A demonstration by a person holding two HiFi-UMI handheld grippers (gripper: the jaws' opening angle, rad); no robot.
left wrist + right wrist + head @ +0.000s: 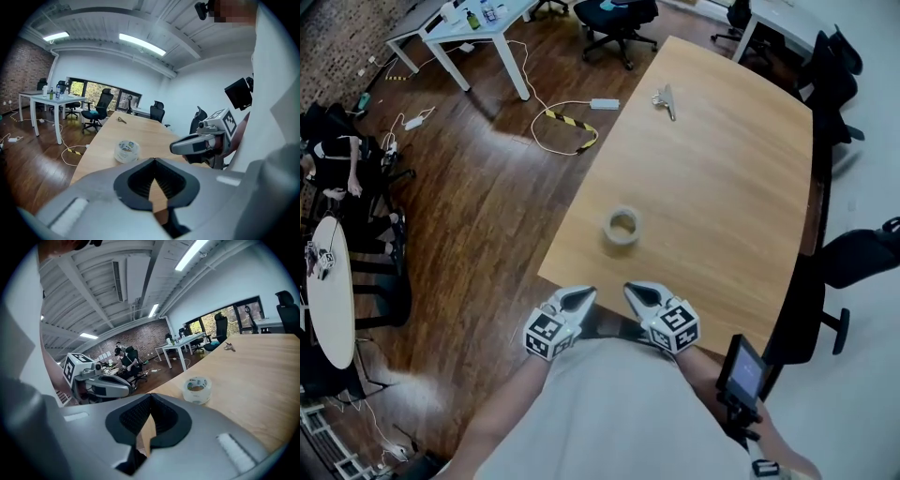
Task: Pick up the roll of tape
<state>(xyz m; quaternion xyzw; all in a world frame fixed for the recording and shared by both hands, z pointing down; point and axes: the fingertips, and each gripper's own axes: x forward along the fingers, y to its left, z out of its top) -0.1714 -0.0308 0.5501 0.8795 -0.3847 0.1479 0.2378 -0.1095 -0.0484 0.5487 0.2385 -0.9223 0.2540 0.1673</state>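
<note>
A roll of clear tape lies flat on the wooden table, not far from its near edge. My left gripper and right gripper hover side by side at that edge, close to my body, both short of the roll and pointing toward it. Each has its jaws shut with nothing between them. In the left gripper view the tape roll sits ahead, left of my shut jaw tips, with the right gripper alongside. In the right gripper view the tape roll lies ahead to the right, and the left gripper shows at left.
A small metal object lies at the table's far end. Black office chairs stand along the right side. A white desk, cables on the wood floor and a round white table are on the left.
</note>
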